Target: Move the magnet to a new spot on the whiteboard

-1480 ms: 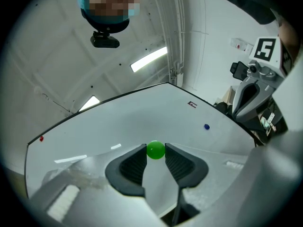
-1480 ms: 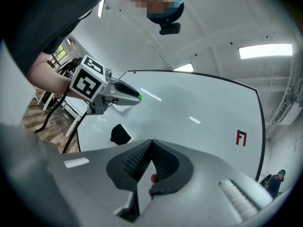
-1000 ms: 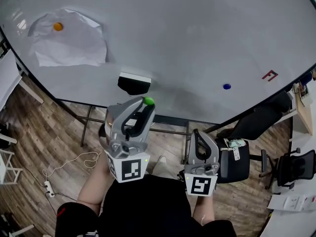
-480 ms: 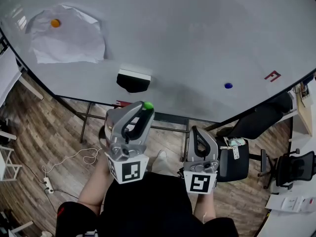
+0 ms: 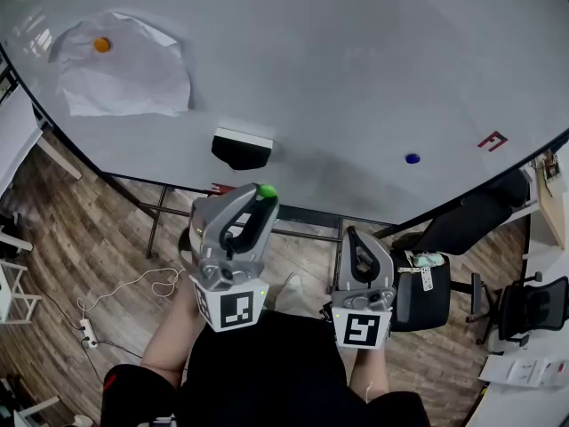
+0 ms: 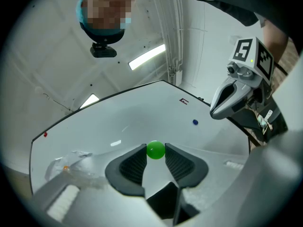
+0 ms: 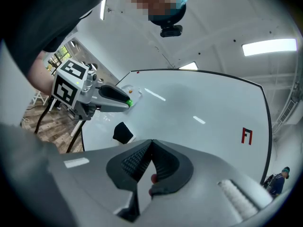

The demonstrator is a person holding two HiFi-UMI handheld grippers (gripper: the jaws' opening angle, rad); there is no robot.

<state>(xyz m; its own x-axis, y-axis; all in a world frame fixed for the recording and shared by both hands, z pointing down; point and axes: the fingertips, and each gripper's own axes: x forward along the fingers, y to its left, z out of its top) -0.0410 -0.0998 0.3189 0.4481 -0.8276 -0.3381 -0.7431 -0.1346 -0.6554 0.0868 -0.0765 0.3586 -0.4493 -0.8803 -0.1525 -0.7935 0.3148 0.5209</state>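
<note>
A small green round magnet is pinched at the tips of my left gripper, below the whiteboard's lower edge and off its surface. In the left gripper view the green magnet sits between the two dark pads of the left gripper, with the board ahead. My right gripper hangs lower right of it; in its own view the right gripper has its jaws together with nothing in them. A blue magnet sticks to the board at right.
An orange magnet pins a crumpled paper at the board's upper left. A black-and-white eraser clings near the lower edge; a red mark lies at right. Office chairs and a floor cable are below.
The head view has drifted a little, so the board sits slightly differently in frame. Both grippers have hardly moved; the left one still grips the green magnet.
</note>
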